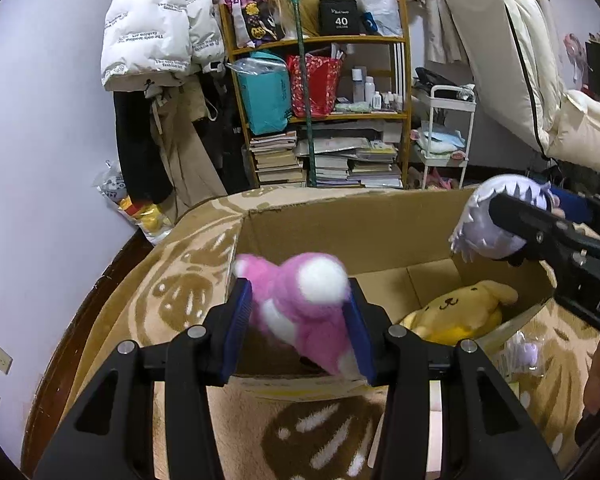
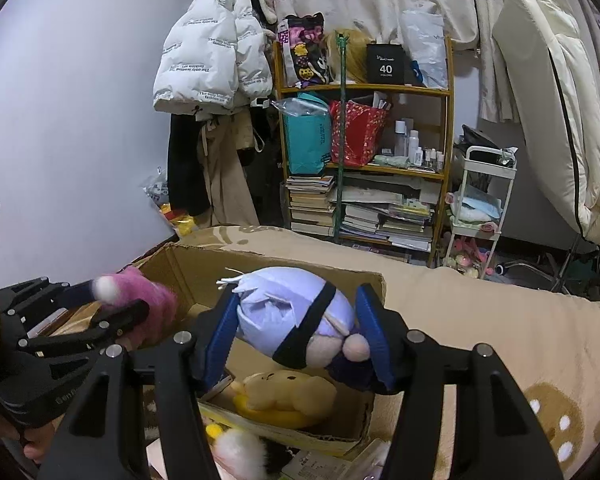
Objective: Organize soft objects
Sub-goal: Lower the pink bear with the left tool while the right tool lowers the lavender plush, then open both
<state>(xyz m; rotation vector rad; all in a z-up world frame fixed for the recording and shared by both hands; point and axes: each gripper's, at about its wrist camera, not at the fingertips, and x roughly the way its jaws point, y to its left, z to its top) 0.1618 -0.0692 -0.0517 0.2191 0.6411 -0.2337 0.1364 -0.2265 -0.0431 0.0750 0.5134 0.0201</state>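
Note:
My left gripper point(image 1: 298, 320) is shut on a pink and white plush toy point(image 1: 300, 304) and holds it above the near edge of an open cardboard box point(image 1: 340, 236). It also shows in the right wrist view point(image 2: 140, 300). My right gripper point(image 2: 296, 332) is shut on a lavender plush doll with a black band point(image 2: 284, 312) and holds it over the box point(image 2: 188, 268). The doll also shows at the right of the left wrist view point(image 1: 488, 220). A yellow dog plush point(image 1: 460, 312) lies inside the box, and it shows in the right wrist view point(image 2: 288, 396) too.
The box sits on a beige patterned blanket point(image 1: 188, 280). Small items and papers point(image 2: 320, 464) lie beside the box. Behind stand a wooden shelf with books and bags point(image 1: 320, 112), hanging coats point(image 1: 160, 32) and a white cart point(image 1: 444, 132).

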